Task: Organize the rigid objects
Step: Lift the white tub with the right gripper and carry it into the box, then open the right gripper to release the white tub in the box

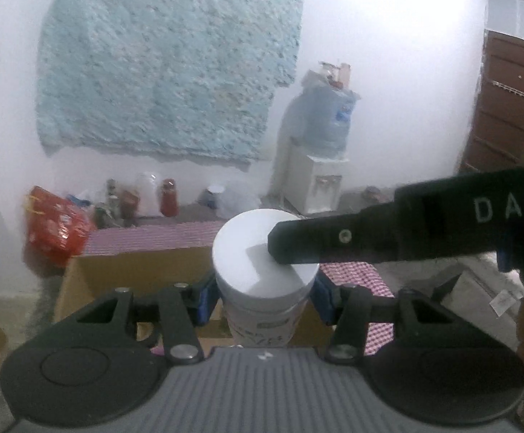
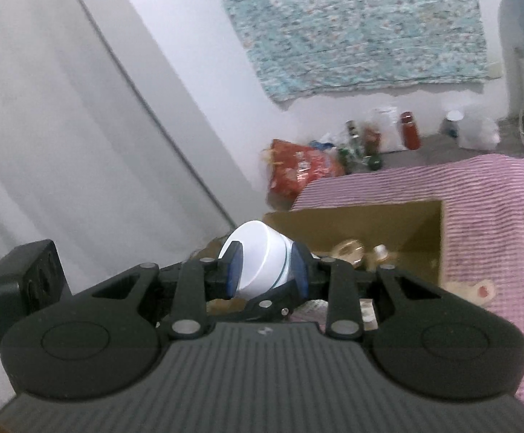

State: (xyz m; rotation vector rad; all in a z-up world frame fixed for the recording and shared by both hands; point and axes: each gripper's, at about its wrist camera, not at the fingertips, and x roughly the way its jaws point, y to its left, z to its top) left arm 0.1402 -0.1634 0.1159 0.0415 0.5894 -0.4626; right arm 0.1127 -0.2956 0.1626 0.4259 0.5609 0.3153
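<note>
1. I am holding the white jar (image 1: pixel 262 278) between the left fingers (image 1: pixel 209 297), whose blue pads are pressing on its two sides just below the lid (image 1: pixel 258 249); the jar is standing upright in that grip.

2. I am also pinching the same jar's lid with the right fingers (image 2: pixel 234 270), one pad on each side of its rim; from the left wrist view a right finger is lying across the top of the lid, coming in from the right.

3. With both pairs of fingers on it, I am judging that the jar is being carried, or its lid worked, rather than sitting anywhere; nothing under it is showing as a support.

4. Beyond and below the fingers, an open cardboard box (image 2: pixel 420 223) is sitting on a surface covered by a pink checked cloth (image 2: pixel 489 195). A few small items (image 2: pixel 350 250) are already lying inside it, too blurred for me to name.

5. So I am reading the task as partly done: some things are in the box, and this jar is not yet placed.

6. Further out, bottles and a red bag (image 2: pixel 298 169) are standing on the floor by the wall; whether they belong to the task I cannot tell.
</note>
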